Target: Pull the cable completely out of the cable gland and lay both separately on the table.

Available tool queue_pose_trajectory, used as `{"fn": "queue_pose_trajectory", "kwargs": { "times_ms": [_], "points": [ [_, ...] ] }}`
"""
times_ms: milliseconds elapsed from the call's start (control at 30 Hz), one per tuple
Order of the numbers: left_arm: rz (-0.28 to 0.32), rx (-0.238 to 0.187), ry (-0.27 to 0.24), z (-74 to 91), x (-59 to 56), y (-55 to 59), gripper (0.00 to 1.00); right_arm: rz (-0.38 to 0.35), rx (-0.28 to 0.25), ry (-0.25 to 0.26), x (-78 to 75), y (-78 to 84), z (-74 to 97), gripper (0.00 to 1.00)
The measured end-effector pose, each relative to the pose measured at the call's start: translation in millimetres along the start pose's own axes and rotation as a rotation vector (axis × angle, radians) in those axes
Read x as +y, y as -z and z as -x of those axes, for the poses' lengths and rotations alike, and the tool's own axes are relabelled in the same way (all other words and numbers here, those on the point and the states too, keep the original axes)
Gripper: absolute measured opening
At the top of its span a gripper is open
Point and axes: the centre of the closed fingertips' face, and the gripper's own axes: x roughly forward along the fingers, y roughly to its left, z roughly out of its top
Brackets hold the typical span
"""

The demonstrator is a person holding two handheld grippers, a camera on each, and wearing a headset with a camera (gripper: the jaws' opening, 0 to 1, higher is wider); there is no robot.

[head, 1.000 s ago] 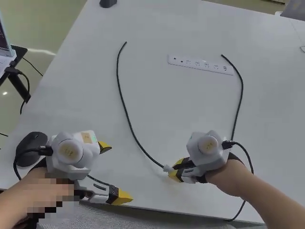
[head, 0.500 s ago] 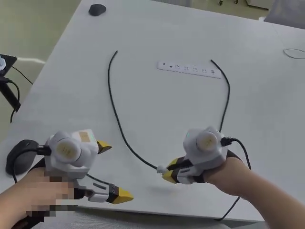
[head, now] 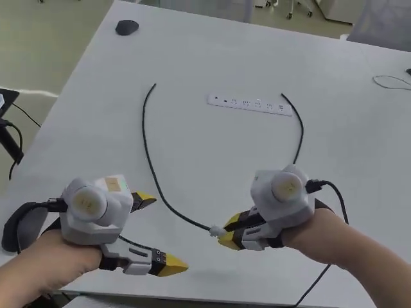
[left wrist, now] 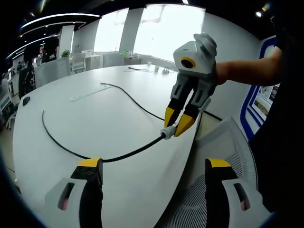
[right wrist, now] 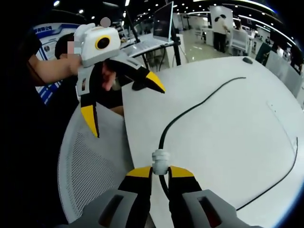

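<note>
- Cable gland (right wrist: 160,161), small and white, sits at the very tips of the right gripper (head: 225,236); its jaws stand narrow, closed onto the gland's lower part, with a short black stub running back between them
- cable (head: 151,160) is still threaded through the gland; from there it lies on the table (head: 192,58) in a long curve, away and to the left, ending free left of the power strip (head: 250,104)
- left gripper (head: 166,231) has its jaws spread wide and holds nothing; its yellow tips point toward the gland and are clearly apart from it
- in the left gripper view the right gripper comes down from above, tips on the gland, near the table's rounded edge
- both grippers are at the near edge of the table; a white mesh chair seat (right wrist: 90,166) lies just beyond that edge
- the tabletop between the cable's curve and the power strip is bare; a dark mouse (head: 126,27) sits well apart at the far left corner
</note>
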Motion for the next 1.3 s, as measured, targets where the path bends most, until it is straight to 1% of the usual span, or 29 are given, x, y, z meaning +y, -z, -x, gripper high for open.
{"fn": "queue_pose_trajectory", "kwargs": {
  "times_ms": [200, 300, 433, 533, 600, 733, 867, 900, 1000, 1100, 1133, 1167, 1200, 1300],
  "points": [
    [-0.009, -0.026, 0.023, -4.4, -5.3, -13.4, 0.88, 0.036, 0.004, -0.003, 4.0, -9.9, 13.8, 0.07],
    [-0.021, -0.036, 0.036, -7.4, -8.2, -21.4, 0.87, 0.039, 0.008, -0.014, 8.1, -13.9, 18.5, 0.07],
    [-0.041, -0.043, 0.055, -8.9, -12.9, -30.1, 0.85, 0.077, 0.023, -0.014, 12.0, -15.8, 22.7, 0.07],
    [-0.047, -0.054, 0.068, -10.7, -16.2, -35.1, 0.83, 0.088, 0.019, -0.021, 15.8, -21.0, 26.3, 0.07],
    [-0.05, -0.06, 0.075, -11.6, -17.6, -36.2, 0.82, 0.095, 0.019, -0.027, 18.5, -24.0, 27.6, 0.07],
    [-0.056, -0.057, 0.102, -16.0, -24.4, -36.4, 0.78, 0.118, 0.025, -0.039, 23.9, -26.5, 28.2, 0.07],
    [-0.055, -0.067, 0.123, -18.5, -29.3, -38.3, 0.74, 0.141, 0.029, -0.034, 23.5, -27.3, 30.3, 0.07],
    [-0.055, -0.061, 0.131, -19.9, -30.6, -37.6, 0.72, 0.143, 0.028, -0.034, 23.7, -27.6, 30.8, 0.07],
    [-0.062, -0.068, 0.14, -23.0, -31.7, -38.4, 0.68, 0.17, 0.029, -0.034, 25.0, -28.1, 32.0, 0.07],
    [-0.067, -0.094, 0.16, -26.2, -32.5, -42.5, 0.61, 0.198, 0.026, -0.04, 25.6, -27.9, 32.5, 0.07],
    [-0.071, -0.096, 0.163, -26.8, -32.8, -43.2, 0.6, 0.206, 0.025, -0.041, 25.4, -28.0, 32.7, 0.07],
    [-0.086, -0.102, 0.17, -27.4, -33.6, -44.2, 0.57, 0.21, 0.023, -0.045, 25.7, -27.9, 33.0, 0.07],
    [-0.106, -0.104, 0.176, -28.3, -34.6, -44.8, 0.54, 0.218, 0.022, -0.05, 26.2, -27.8, 33.4, 0.07],
    [-0.116, -0.099, 0.198, -30.8, -37.9, -44.3, 0.48, 0.242, 0.019, -0.059, 26.6, -26.9, 35.2, 0.07]
  ]
}}
